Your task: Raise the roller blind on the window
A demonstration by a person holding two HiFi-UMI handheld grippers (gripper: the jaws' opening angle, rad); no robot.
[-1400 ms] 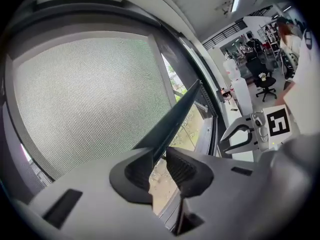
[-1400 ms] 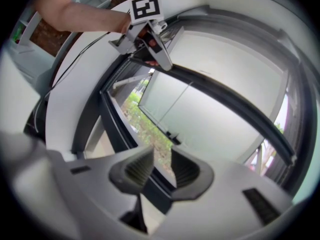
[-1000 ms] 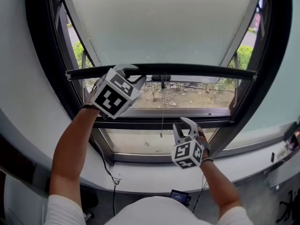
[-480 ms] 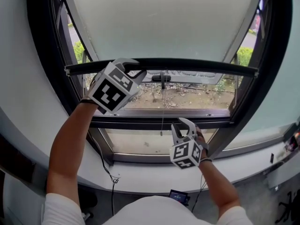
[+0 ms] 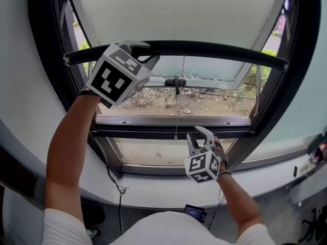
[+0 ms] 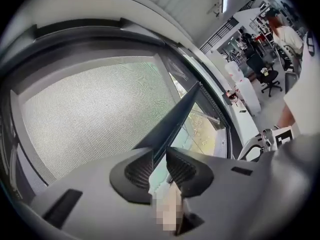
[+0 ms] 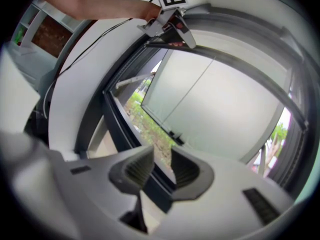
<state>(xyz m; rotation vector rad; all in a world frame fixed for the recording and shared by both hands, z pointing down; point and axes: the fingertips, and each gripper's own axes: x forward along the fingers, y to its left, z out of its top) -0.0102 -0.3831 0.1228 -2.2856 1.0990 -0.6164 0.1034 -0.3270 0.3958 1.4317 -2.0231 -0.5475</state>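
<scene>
The window frame [image 5: 168,131], dark and broad, is filling most of the head view. The pale roller blind [image 5: 173,14] is hanging over its upper part, leaving the lower panes bare, with gravelly ground [image 5: 209,98] and green shrubs showing through them. A white sill [image 5: 153,190] is curving below the frame, and a thin black cable [image 5: 115,180] is trailing across it.

The blind's dark bottom bar [image 5: 219,50] is stretching across the window from side to side. The person's left forearm [image 5: 66,147] is reaching up to the bar's left end. There the left tongs [image 5: 146,52] are gripping the bar: in the left gripper view the two ribbed jaws of the left tongs [image 6: 160,166] are pressing on either side of the bottom bar [image 6: 175,116], which is running away up and to the right.

The right tongs [image 5: 199,137] are hovering well below the bar, in front of the lower pane, just beside the frame's crossbar. In the right gripper view the jaws of the right tongs [image 7: 162,169] are standing apart with nothing between them.

A thin cord [image 5: 177,111] is hanging from the middle of the bar, left of the right tongs and clear of them. A small dark handle [image 5: 175,82] is sitting behind the cord.
</scene>
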